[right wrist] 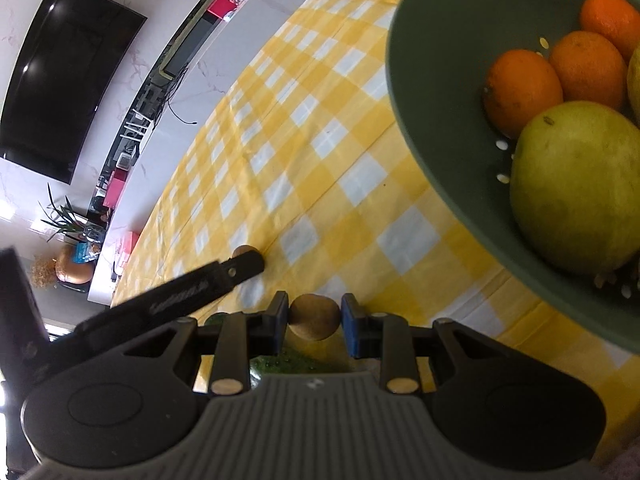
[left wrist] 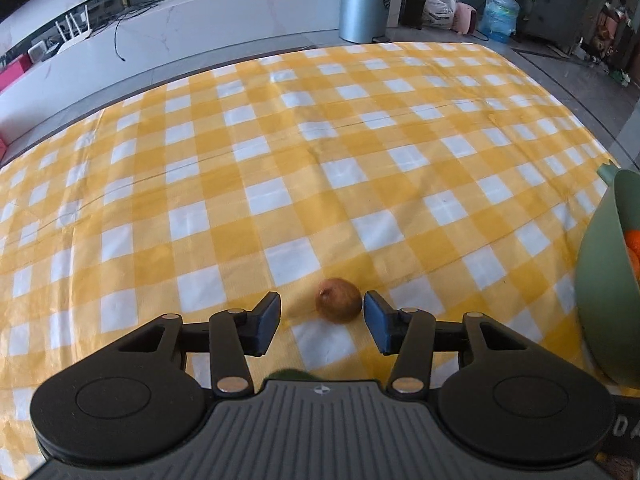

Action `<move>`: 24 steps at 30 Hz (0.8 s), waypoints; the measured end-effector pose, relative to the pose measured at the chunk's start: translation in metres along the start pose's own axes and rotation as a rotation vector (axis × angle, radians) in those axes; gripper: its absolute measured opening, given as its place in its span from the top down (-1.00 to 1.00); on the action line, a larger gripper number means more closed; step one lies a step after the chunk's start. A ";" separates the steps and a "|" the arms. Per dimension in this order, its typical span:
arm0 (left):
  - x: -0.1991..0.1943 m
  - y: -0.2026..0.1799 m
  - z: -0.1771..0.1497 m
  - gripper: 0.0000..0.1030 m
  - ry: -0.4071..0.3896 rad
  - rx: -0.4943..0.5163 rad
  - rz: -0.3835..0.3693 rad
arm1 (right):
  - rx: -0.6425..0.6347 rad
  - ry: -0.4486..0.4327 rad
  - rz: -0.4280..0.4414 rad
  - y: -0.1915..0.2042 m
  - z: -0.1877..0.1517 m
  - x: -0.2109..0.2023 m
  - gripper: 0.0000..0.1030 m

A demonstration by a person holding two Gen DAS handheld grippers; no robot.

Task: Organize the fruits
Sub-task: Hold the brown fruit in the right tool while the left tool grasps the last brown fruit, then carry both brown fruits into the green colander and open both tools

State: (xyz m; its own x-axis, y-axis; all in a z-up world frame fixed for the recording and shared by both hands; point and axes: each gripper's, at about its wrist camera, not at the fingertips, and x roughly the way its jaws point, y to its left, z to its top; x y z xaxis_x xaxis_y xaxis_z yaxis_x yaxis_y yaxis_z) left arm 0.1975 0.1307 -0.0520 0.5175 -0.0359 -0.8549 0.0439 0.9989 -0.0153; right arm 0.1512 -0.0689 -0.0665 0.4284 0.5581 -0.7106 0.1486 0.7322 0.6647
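A small brown round fruit point(left wrist: 338, 300) lies on the yellow checked tablecloth point(left wrist: 280, 160), between the fingers of my left gripper point(left wrist: 321, 299). The right pad is at its side, the left pad stands clear, so that gripper is open. In the right wrist view my right gripper point(right wrist: 315, 314) is shut on a second brown fruit point(right wrist: 314, 317), held just above the cloth. A green colander bowl point(right wrist: 432, 92) at the upper right holds oranges point(right wrist: 520, 88) and a large yellow-green fruit point(right wrist: 576, 188). The left gripper's finger point(right wrist: 240, 270) shows there beside its brown fruit point(right wrist: 244, 250).
The bowl's rim point(left wrist: 600, 280) stands at the right edge of the left wrist view. Something green point(right wrist: 292, 362) lies under the right gripper, mostly hidden. Beyond the table are a white counter point(left wrist: 180, 36), a metal bin point(left wrist: 366, 4) and a water jug point(left wrist: 499, 14).
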 end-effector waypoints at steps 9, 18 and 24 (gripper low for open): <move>0.007 -0.008 0.005 0.43 -0.005 -0.011 0.010 | -0.036 -0.010 0.001 0.006 -0.001 -0.003 0.52; -0.046 -0.004 0.000 0.43 -0.099 -0.080 -0.011 | -0.096 -0.030 0.069 0.018 -0.006 -0.020 0.52; -0.104 -0.001 -0.015 0.43 -0.207 -0.148 -0.083 | -0.172 -0.134 0.154 0.030 -0.002 -0.069 0.52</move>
State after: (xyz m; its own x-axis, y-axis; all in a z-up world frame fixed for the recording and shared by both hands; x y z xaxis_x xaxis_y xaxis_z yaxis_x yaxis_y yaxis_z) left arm 0.1307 0.1334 0.0290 0.6818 -0.1082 -0.7235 -0.0237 0.9852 -0.1698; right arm 0.1245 -0.0850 0.0020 0.5502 0.6197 -0.5597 -0.0760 0.7047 0.7054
